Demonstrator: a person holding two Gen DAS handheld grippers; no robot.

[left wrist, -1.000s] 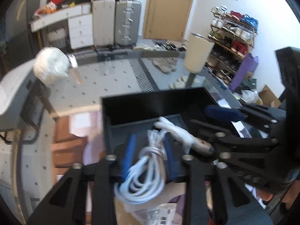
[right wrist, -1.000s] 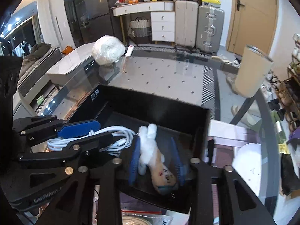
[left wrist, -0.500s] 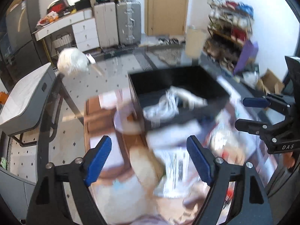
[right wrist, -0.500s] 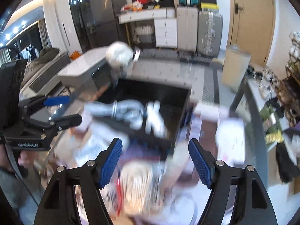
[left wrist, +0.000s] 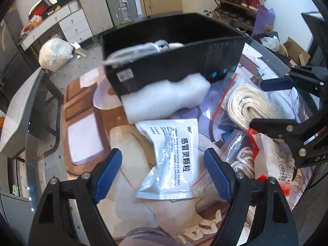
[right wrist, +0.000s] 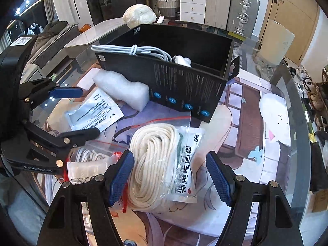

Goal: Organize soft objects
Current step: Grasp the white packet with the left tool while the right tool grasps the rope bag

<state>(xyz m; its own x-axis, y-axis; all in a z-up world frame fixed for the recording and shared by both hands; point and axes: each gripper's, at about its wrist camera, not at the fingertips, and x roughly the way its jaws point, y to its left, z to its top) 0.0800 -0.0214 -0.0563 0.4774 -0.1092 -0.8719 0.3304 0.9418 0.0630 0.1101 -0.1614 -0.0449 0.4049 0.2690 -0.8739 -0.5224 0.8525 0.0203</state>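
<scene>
Nearby, foam block touching black box.

silver suitcase, white drawers, shoe rack

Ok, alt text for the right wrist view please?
The open right tool hovers over a bagged rope coil on the table. Behind it a black box holds a white cable; the open left tool is at left.

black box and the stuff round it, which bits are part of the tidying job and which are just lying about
Part of the job:
- black box
- white cable in it
- foam block
- rope coil
- white sachet
- left hand-held gripper, right hand-held gripper

Lying about:
- suitcases
- shoe rack
- white bundle
</scene>
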